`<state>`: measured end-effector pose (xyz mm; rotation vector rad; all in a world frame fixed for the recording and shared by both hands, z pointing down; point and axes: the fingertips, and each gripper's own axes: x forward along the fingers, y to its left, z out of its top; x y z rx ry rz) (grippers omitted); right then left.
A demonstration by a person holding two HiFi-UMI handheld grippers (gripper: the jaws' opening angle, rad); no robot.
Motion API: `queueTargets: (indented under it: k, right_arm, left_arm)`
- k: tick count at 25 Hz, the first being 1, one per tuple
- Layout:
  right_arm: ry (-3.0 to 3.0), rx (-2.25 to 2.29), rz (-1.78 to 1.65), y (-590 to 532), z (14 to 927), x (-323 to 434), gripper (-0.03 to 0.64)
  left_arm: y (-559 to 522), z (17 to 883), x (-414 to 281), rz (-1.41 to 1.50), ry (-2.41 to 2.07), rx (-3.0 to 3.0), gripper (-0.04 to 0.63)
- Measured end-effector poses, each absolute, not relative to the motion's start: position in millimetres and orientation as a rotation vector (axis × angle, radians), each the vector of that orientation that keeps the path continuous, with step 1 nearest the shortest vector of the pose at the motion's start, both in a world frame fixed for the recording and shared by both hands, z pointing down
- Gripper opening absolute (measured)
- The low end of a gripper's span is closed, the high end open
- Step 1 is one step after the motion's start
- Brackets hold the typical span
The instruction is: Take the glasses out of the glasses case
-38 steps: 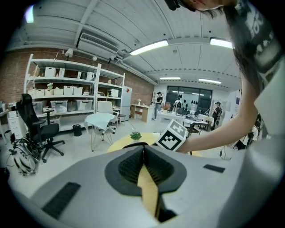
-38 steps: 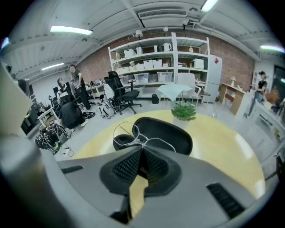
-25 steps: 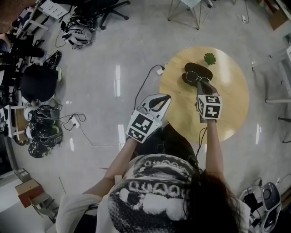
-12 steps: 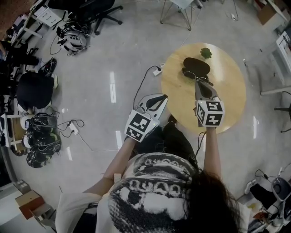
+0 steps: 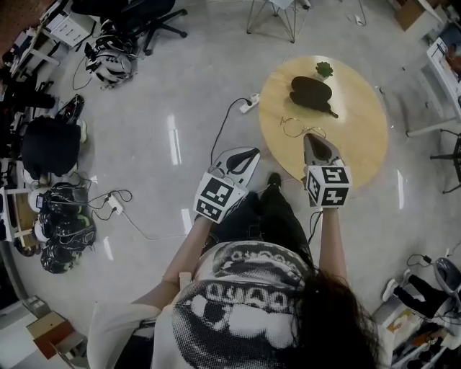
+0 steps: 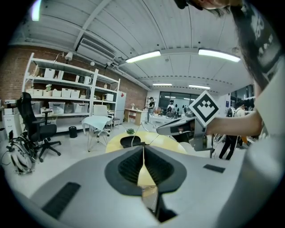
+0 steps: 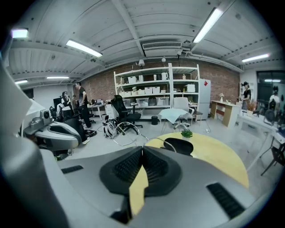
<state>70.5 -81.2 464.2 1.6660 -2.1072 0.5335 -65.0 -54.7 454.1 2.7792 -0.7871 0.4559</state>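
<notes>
A black glasses case (image 5: 311,92) lies at the far side of the round wooden table (image 5: 360,137), beside a small green plant (image 5: 324,69). Thin wire-framed glasses (image 5: 297,127) hang over the table's near-left part, apart from the case, with my right gripper (image 5: 310,136) shut on them. In the right gripper view the glasses (image 7: 116,132) stick out to the left of the closed jaw tips, with the case (image 7: 178,145) beyond. My left gripper (image 5: 251,152) hovers over the floor left of the table, shut and holding nothing.
A power strip (image 5: 250,104) and its cable lie on the floor by the table's left edge. Helmets and bags (image 5: 61,216) are piled at the far left. A black office chair (image 5: 151,14) and a metal-legged chair (image 5: 277,14) stand beyond the table.
My right gripper has pulled back and up from the case with the glasses in it; the glasses have left the case. My left gripper has also drifted back, away from the table.
</notes>
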Motion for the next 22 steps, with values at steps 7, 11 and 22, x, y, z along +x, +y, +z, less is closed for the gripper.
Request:
queueTargets:
  k: [7,11,22]
  right_arm:
    - [-2.093,1.66,0.545,-45.3,464.3,58.0,0.003]
    - [-2.101,1.663,0.549,-27.9,463.0,54.8,0.003]
    - [-2.132,1.653,0.579,29.4,457.0,73.6,0.003]
  left_arm:
    - [-30.0,463.6,-73.2,0.455,-0.76,2.764,0.015]
    - [-19.2,466.5,-73.4,0.464,-0.749,2.772,0.014]
    - [19.0,455.7,-44.0,0.497,-0.753,2.798,0.015]
